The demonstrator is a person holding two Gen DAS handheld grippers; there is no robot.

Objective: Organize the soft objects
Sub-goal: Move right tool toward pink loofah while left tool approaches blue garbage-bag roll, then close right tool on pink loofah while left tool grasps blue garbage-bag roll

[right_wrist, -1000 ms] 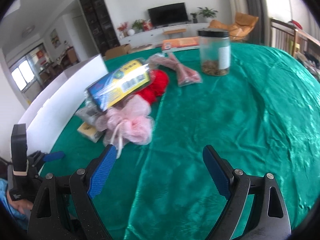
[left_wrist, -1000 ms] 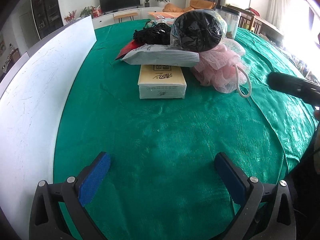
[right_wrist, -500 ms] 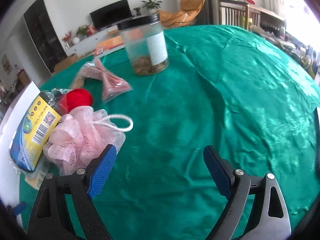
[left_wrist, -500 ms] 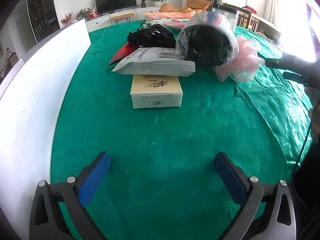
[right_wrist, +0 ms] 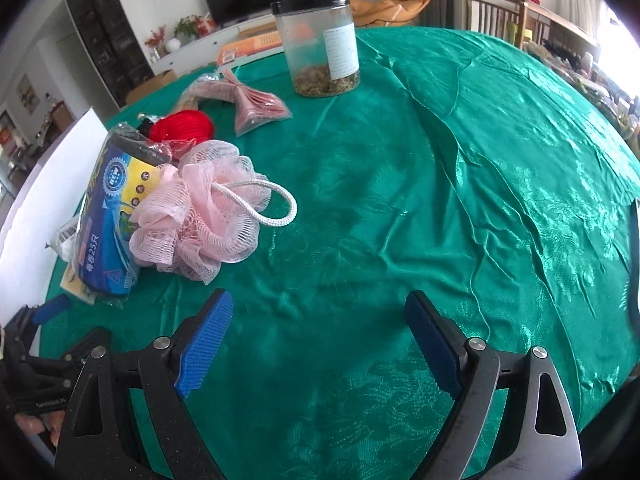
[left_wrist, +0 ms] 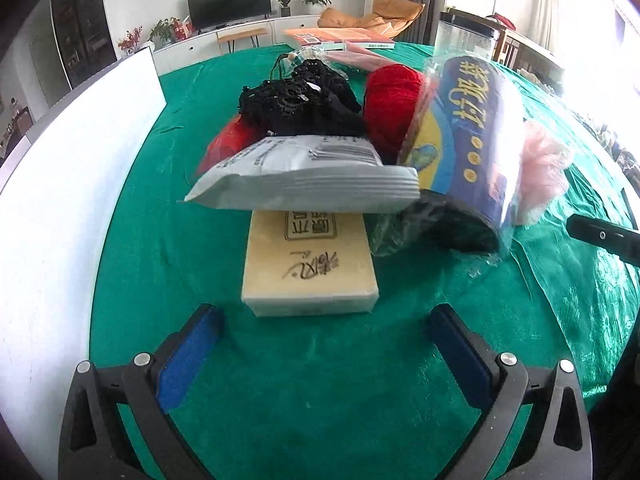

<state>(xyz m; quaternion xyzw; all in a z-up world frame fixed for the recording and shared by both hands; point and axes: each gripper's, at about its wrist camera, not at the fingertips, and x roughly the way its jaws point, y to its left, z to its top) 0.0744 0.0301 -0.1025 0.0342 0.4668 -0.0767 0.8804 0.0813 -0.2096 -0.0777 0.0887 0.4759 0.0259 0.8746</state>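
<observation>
A pile of soft things lies on the green tablecloth point(left_wrist: 320, 360). A cream tissue pack point(left_wrist: 308, 268) lies just in front of my open, empty left gripper point(left_wrist: 320, 352). A grey pouch point(left_wrist: 308, 176) rests on its far end, with black lace point(left_wrist: 300, 100) and red yarn point(left_wrist: 390, 100) behind. A blue-and-yellow bag roll point(left_wrist: 464, 136) leans to the right. A pink mesh puff point(right_wrist: 200, 208) with a white loop lies beside the roll point(right_wrist: 108, 216), ahead and left of my open, empty right gripper point(right_wrist: 320, 336).
A white board point(left_wrist: 60, 200) stands along the table's left side. A clear jar with a black lid point(right_wrist: 320, 44) and a pink packet point(right_wrist: 248, 104) stand farther back. Orange books point(left_wrist: 336, 36) lie at the far edge. The cloth point(right_wrist: 480, 160) is wrinkled on the right.
My left gripper has moved forward up to the tissue pack. My right gripper has shifted so the puff and roll now lie to its left front. Both stay open.
</observation>
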